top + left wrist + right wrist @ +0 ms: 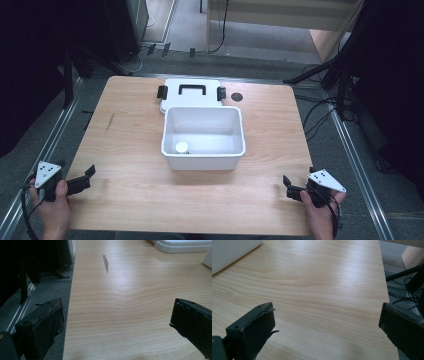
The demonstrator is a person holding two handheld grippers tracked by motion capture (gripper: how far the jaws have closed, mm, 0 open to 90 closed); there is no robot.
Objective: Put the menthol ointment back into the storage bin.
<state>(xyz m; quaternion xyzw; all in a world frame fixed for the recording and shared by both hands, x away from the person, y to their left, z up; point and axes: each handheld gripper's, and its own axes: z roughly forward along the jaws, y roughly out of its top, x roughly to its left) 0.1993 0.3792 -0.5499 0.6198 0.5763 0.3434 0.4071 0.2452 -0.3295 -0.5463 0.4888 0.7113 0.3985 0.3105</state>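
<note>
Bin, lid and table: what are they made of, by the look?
Bin: likely moulded plastic, white, smooth, with rounded corners and a soft sheen. Lid: seemingly the same white plastic, with a black handle and latches. Table: pale wood grain with a satin glare, possibly laminate or veneer; can't tell which.

On the table [130,150], the open box [203,152] stands near the middle. Inside the box, a small round cap [181,147] lies on the floor at its near left corner. The lid [192,92] lies flat just behind the box, touching its far wall. A small round disc [237,97] sits behind the box, just right of the lid. The left gripper [86,176] rests well to the box's near left, the right gripper [289,186] well to its near right.
</note>
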